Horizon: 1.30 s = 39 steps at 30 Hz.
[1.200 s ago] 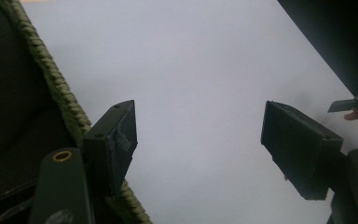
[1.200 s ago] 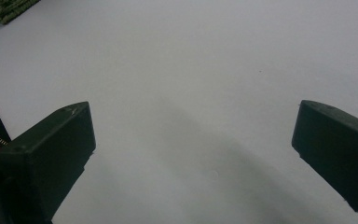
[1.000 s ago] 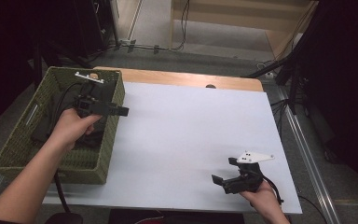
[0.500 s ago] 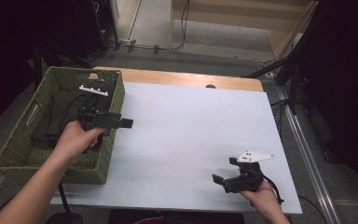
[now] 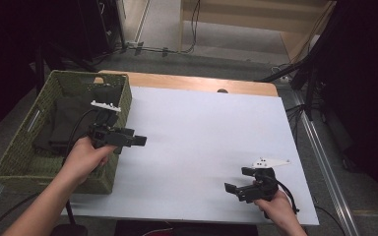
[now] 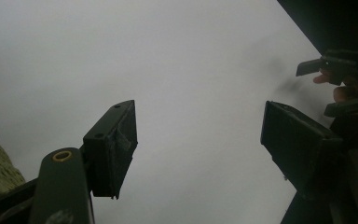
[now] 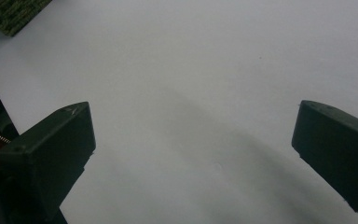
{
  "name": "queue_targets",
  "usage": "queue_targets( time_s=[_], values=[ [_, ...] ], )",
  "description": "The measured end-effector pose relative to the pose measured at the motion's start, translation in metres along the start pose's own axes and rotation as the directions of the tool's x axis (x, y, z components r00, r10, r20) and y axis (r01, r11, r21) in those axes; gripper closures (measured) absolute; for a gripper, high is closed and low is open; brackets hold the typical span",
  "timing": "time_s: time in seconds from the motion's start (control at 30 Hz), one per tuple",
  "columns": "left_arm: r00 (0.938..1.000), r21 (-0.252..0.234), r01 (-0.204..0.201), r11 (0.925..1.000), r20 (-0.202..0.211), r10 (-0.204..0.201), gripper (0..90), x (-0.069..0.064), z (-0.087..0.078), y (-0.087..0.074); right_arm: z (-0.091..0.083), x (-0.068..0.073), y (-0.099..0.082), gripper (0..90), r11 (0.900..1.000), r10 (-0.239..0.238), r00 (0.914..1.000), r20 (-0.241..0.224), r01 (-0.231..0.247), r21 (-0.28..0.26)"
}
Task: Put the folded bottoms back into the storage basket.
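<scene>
In the high view my left gripper (image 5: 139, 140) hangs over the right rim of a green woven basket (image 5: 19, 162), held in a hand and pointing right across the white table top (image 5: 202, 128). Its jaws stand open with nothing between them in the left gripper view (image 6: 198, 121). My right gripper (image 5: 236, 180) rests near the table's front right, pointing left. In the right gripper view (image 7: 196, 116) its jaws are open over bare white surface, and it also appears far off in the left gripper view (image 6: 335, 74).
The basket holds dark folded fabric (image 5: 64, 123), and its corner (image 7: 14, 14) lies at the top left of the right gripper view. A bare wooden strip (image 5: 202, 84) runs along the table's far edge. Cables (image 5: 177, 49) cross the floor beyond it.
My left gripper has drifted from above the basket's inside toward the person and slightly right, and now sits over the basket's right rim. The right gripper has stayed still.
</scene>
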<state>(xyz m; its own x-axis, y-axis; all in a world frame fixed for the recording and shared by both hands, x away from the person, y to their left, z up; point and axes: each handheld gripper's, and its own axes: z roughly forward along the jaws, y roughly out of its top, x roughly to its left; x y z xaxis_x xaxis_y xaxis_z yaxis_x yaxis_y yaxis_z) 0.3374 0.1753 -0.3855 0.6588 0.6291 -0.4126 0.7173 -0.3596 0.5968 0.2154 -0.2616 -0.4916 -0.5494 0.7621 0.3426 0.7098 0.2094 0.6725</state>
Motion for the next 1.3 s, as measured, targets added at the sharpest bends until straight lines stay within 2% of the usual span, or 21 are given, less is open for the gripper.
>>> queue_targets(
  time_s=[0.13,0.4,0.47,0.57,0.6,0.67,0.77,0.83,1.0,1.07,1.3],
  values=[
    [0.9999,0.013,0.011,0.9999,0.005,-0.011,27.9,-0.004,0.000,-0.004,0.000,0.000,0.000,0.0,1.0000,0.003,1.0000,-0.002,-0.003,0.002],
    [0.9994,0.009,0.031,0.9995,0.016,-0.031,27.9,-0.013,0.000,-0.015,-0.001,-0.001,0.000,0.0,1.0000,0.009,1.0000,0.003,-0.009,-0.004],
    [0.9999,0.003,0.014,0.9999,0.004,-0.014,27.8,-0.018,0.000,-0.019,-0.002,-0.001,0.000,0.0,1.0000,0.008,1.0000,0.003,-0.008,-0.003],
    [0.9991,0.006,-0.026,0.9996,-0.034,0.026,27.8,-0.027,0.000,-0.025,-0.002,-0.001,0.000,0.0,1.0000,0.007,1.0000,0.002,-0.007,-0.002],
    [0.9990,0.005,-0.025,0.9997,-0.037,0.025,27.8,-0.029,-0.001,-0.027,-0.002,-0.001,0.000,0.0,1.0000,0.009,1.0000,0.002,-0.009,-0.002],
    [0.9993,0.001,-0.027,0.9996,-0.028,0.027,27.8,-0.032,0.000,-0.031,-0.002,-0.001,0.000,0.0,1.0000,0.009,1.0000,0.002,-0.009,-0.001],
    [0.9999,-0.003,0.002,1.0000,0.015,-0.002,26.6,-0.031,0.000,-0.036,-0.002,-0.001,0.000,0.0,0.9999,0.011,0.9999,0.000,-0.011,0.000],
    [0.9997,-0.007,0.010,0.9999,0.020,-0.010,26.6,-0.030,0.001,-0.040,-0.002,-0.001,0.000,0.0,1.0000,0.006,1.0000,0.003,-0.006,0.000],
    [0.9994,-0.041,-0.035,0.9986,-0.005,0.035,27.1,-0.033,0.003,-0.047,-0.002,-0.001,0.000,0.0,0.9999,0.012,0.9999,0.002,-0.012,0.001],
    [0.9991,-0.042,-0.041,0.9983,-0.008,0.041,27.3,-0.033,0.004,-0.048,-0.001,-0.001,0.000,0.0,1.0000,0.009,1.0000,0.001,-0.009,0.003],
    [0.9984,-0.048,-0.048,0.9977,0.027,0.049,27.4,-0.031,0.004,-0.049,-0.001,-0.001,0.000,0.0,0.9999,0.010,1.0000,-0.002,-0.009,0.008]
  ],
)
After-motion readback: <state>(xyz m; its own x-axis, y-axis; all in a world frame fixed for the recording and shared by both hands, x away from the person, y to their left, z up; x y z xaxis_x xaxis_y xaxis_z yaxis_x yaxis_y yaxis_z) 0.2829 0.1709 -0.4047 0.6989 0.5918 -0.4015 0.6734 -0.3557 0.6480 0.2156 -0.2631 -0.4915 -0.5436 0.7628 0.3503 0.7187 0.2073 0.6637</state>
